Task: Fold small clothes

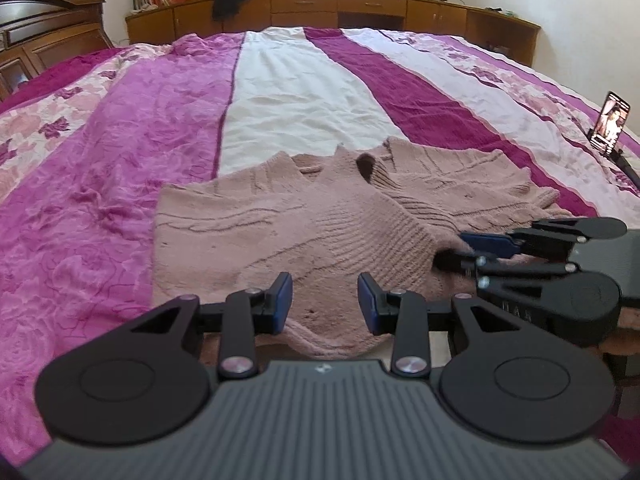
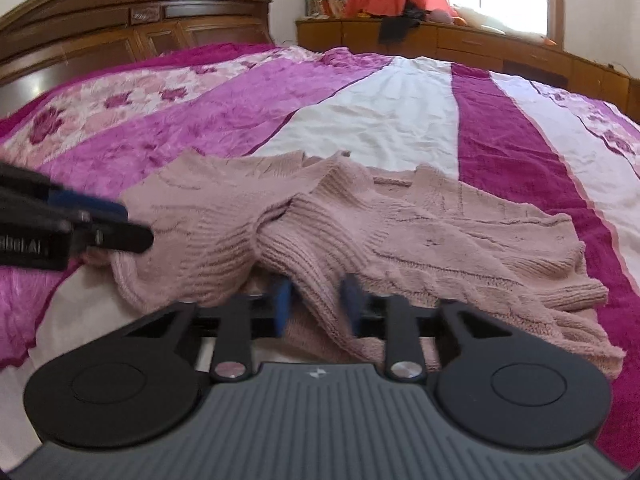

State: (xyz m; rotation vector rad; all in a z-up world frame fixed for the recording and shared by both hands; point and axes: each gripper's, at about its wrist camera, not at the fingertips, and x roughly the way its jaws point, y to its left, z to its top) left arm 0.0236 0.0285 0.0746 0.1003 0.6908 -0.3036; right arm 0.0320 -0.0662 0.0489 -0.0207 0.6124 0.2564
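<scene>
- A bedspread point(image 1: 168, 128) striped in magenta, white and floral pink covers a wide bed; a dark wooden headboard point(image 2: 120, 12) rises at one side.
- Low wooden cabinets point(image 1: 360, 6) line the far wall under a bright window, with books, dark cloth and a white plush toy on top.
- A lit phone point(image 1: 610, 122) stands propped near the bed's right edge.
- A pink knit sweater point(image 1: 280, 216) lies near the bed's front edge, long axis running left to right, collar facing the far wall.
- The left gripper point(image 1: 325, 300) has both fingers spread wide over the hem, holding nothing.
- The right gripper point(image 2: 316, 300) has its 2 fingers partly parted around a ribbed fold; whether they pinch it is unclear.
</scene>
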